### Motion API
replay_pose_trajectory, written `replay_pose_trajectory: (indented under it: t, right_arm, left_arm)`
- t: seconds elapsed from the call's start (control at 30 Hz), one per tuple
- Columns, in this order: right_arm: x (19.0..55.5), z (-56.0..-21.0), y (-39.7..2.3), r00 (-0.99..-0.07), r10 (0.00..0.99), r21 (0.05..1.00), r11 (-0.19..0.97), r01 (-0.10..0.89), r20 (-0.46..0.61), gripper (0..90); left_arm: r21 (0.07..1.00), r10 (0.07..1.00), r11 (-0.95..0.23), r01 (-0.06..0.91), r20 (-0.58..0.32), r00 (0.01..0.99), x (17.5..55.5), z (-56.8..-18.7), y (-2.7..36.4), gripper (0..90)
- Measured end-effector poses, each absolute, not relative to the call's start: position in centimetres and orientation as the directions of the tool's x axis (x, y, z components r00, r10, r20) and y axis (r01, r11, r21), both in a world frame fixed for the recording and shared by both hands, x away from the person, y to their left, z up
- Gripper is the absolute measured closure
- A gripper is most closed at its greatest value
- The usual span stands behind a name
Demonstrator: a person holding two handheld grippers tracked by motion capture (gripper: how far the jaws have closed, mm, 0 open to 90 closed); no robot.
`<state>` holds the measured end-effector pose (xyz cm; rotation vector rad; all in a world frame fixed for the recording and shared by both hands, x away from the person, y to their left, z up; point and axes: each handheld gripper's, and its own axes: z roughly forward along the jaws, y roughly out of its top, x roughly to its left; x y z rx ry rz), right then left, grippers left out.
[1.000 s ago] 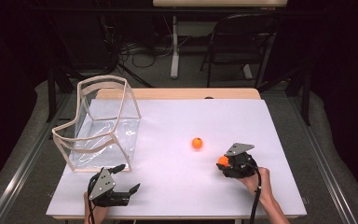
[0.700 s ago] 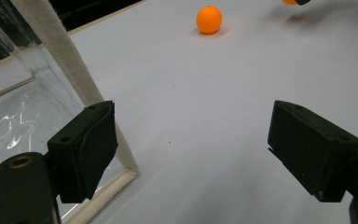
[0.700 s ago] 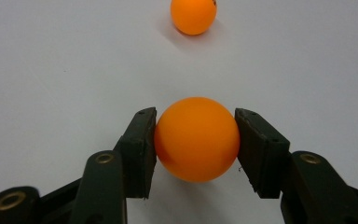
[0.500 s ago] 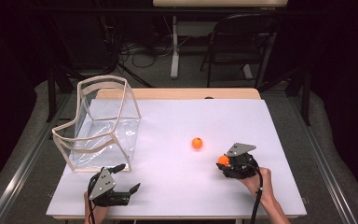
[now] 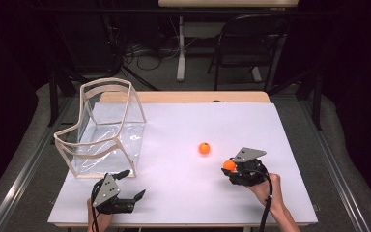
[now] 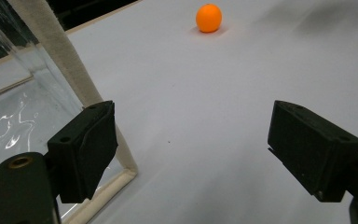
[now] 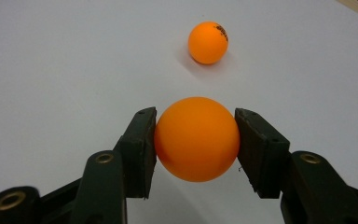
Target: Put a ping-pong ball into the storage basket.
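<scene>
Nothing has shifted over the last second: right gripper (image 7: 196,140) stays clamped on one ball (image 7: 196,138) low over the table (image 5: 183,121), left gripper (image 6: 205,154) waits open beside the clear bin (image 5: 104,128), second ball (image 5: 204,148) loose, so carrying looks next

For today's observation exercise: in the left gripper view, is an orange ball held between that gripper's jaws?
No. The left gripper stands open with bare table between its jaws, and the orange ball lies far ahead.
</scene>
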<state>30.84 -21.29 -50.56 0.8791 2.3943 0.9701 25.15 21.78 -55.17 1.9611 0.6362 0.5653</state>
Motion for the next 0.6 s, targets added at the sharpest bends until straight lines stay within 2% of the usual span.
replay_pose_trajectory:
  t: [0.6]
  right_arm:
    - [30.5, -50.1, -20.0, -0.748, 0.652, 0.731, 0.572, 0.374, -0.127, 50.3]
  left_arm:
    - [0.896, 0.644, -0.398, 0.197, 0.120, 0.755, 25.1, -55.2, 21.8, 15.8]
